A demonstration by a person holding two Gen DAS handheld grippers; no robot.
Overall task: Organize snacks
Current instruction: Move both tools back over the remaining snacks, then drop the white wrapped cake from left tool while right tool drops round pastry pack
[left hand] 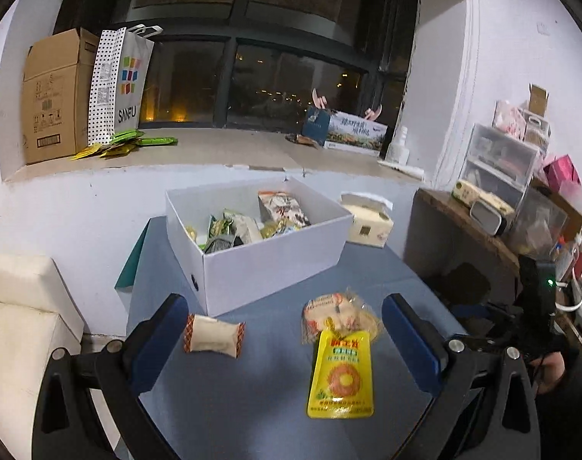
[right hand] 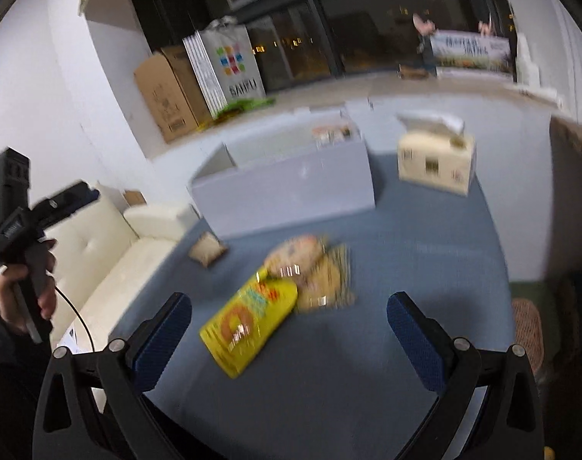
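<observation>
Three loose snacks lie before us on the blue table (left hand: 252,402), near the white box (left hand: 268,264) already holding packets. Our left gripper (left hand: 285,339) and right gripper (right hand: 289,339) both gape wide, empty, above the yellow pouch (left hand: 341,375), the clear cracker bag (left hand: 339,314) touching it, and the small wrapped cake (left hand: 214,335).

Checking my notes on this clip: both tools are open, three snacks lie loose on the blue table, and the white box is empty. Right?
Not quite: the white box already holds several snack packets, as the left wrist view shows. The rest stands.
</observation>
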